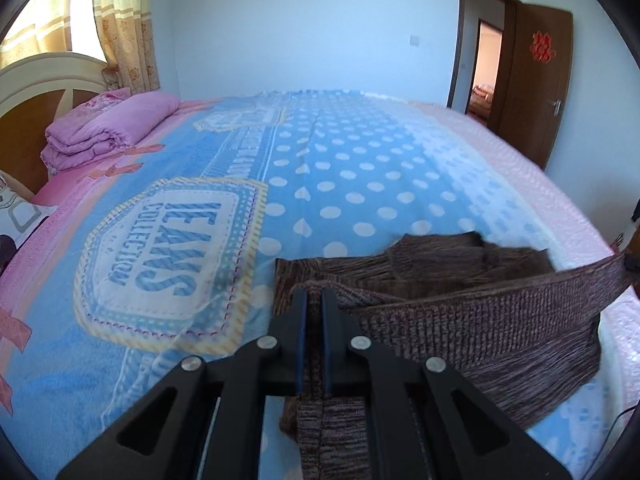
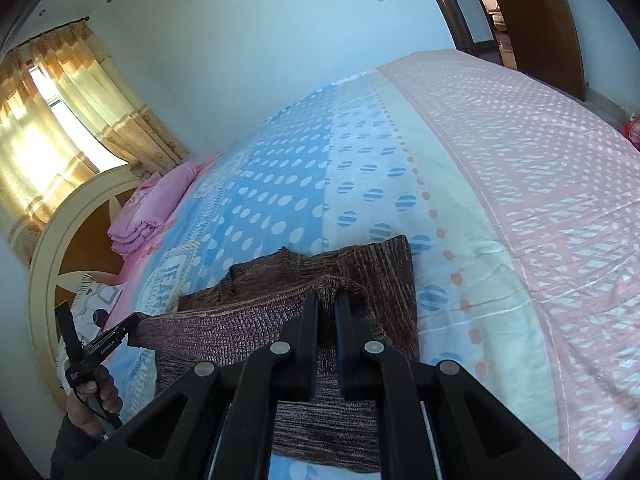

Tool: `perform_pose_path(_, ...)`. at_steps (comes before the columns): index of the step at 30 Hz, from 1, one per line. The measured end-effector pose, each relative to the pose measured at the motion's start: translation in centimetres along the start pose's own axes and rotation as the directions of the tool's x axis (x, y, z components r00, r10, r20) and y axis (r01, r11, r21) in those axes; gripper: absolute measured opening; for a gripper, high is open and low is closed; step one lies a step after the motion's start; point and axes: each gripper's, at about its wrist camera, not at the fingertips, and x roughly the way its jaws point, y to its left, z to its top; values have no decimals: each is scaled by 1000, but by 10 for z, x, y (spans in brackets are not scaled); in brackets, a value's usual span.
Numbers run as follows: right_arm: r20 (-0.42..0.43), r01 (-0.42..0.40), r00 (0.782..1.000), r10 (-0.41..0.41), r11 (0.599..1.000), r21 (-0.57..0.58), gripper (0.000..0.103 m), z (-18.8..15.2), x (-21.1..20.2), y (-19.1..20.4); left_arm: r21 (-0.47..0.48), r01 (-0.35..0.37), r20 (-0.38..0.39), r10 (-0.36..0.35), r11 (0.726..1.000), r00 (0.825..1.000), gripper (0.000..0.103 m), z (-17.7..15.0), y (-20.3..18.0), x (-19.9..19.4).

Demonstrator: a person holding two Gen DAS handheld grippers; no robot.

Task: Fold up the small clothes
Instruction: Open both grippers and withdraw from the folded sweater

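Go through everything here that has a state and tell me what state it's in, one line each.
Left gripper: shut on the brown knit garment's edge.
Right gripper: shut on the same edge.
Brown knit garment: held edge lifted, the rest on the bed.
Pink quilt: folded, by the headboard.
Door: open.
Curtains: partly drawn, with daylight showing through.
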Motion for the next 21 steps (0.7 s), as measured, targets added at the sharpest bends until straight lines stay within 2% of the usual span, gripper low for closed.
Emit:
perform_pose_path(3, -51, 44, 998, -45, 999, -18, 6, 6, 47, -7, -12, -19, -58, 18, 1000, 998, 8, -1, 2, 38)
perform_pose_path(4, -58, 62, 996, -63, 998, -34, 7, 6, 60, -10, -11, -29, -72, 28, 1000, 997, 13, -3, 2, 51)
perform_pose_path(6, -69, 94, 993, -96, 995, -33, 10, 6, 84, -22, -11, -104, -103, 103, 994, 989, 15, -9, 4, 72)
perform_pose_path(7, -66, 121, 990, -124, 991, -50, 25, 4, 89, -26, -13, -104, -114, 102, 994, 988, 16, -10, 4, 75)
perform_pose_path(8, -58, 173, 982, -178, 981, -88, 35, 2, 91, -27, -20, -104, -125, 101, 994, 987, 26, -12, 7, 74)
perform_pose_path(9, -52, 208, 975, -216, 970, -123, 56, -1, 90, -27, -26, -100, -121, 96, 995, 988, 32, -15, 8, 70)
perform_pose_path(10, -47, 228, 970, -239, 959, -166, 65, -7, 85, -26, -15, -95, -93, 94, 995, 991, 45, -20, 9, 57)
perform_pose_path(11, -42, 232, 969, -244, 953, -194, 66, -10, 82, -27, 12, -103, -62, 103, 995, 993, 61, -25, 8, 45)
perform_pose_path(12, -34, 246, 965, -262, 939, -241, 66, -16, 76, -24, 41, -115, -36, 117, 992, 993, 71, -28, 6, 37)
perform_pose_path(13, -28, 272, 956, -292, 918, -289, 66, -20, 74, -20, 89, -128, 2, 129, 988, 992, 86, -35, 1, 24)
perform_pose_path(14, -20, 301, 944, -328, 888, -347, 67, -25, 73, -16, 126, -128, 25, 126, 984, 992, 94, -40, -3, 17)
perform_pose_path(16, -6, 353, 916, -402, 812, -464, 67, -35, 79, -7, 258, -151, 47, 144, 954, 988, 100, -53, -18, 13)
perform_pose_path(18, 6, 379, 896, -445, 757, -533, 67, -40, 89, 0, 370, -200, 62, 190, 907, 980, 100, -62, -34, 22)
perform_pose_path(19, 10, 384, 891, -454, 741, -550, 67, -40, 93, 3, 419, -227, 76, 216, 879, 974, 100, -65, -42, 30)
perform_pose_path(21, 4, 378, 889, -458, 729, -571, 67, -40, 100, 8, 437, -261, 78, 252, 861, 964, 100, -62, -46, 44)
